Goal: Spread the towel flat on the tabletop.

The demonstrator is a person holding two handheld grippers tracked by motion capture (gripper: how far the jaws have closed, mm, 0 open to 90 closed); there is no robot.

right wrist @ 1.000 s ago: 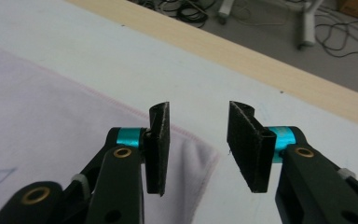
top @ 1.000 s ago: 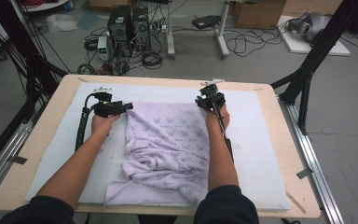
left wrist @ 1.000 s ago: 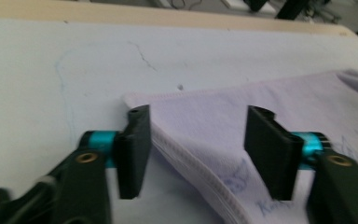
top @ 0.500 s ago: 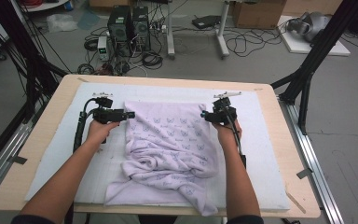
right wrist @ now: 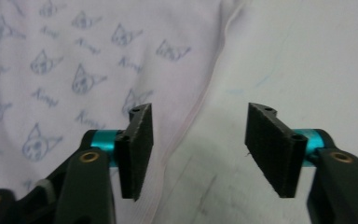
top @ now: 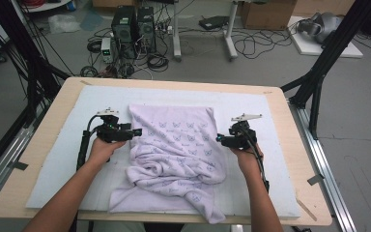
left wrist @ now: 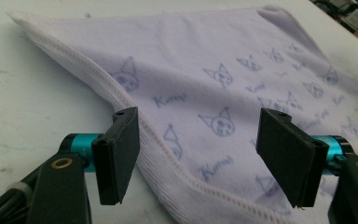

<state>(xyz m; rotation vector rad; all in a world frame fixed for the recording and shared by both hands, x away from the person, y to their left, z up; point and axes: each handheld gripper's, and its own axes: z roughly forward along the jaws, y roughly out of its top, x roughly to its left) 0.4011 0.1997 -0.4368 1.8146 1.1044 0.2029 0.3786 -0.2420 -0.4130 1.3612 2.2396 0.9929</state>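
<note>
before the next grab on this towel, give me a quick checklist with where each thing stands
1. Left gripper open over the towel hem: ok; the left gripper view shows the hem between its spread jaws, nothing pinched.
2. Right gripper open at the opposite hem: ok, it has just been opening; hem sits by one jaw, not gripped.
3. Far half of the towel flat: ok.
4. Near half flat: not ok, bunched in folds near the person.
5. Towel fully on the white mat: not ok, a near corner hangs past its front edge.
</note>
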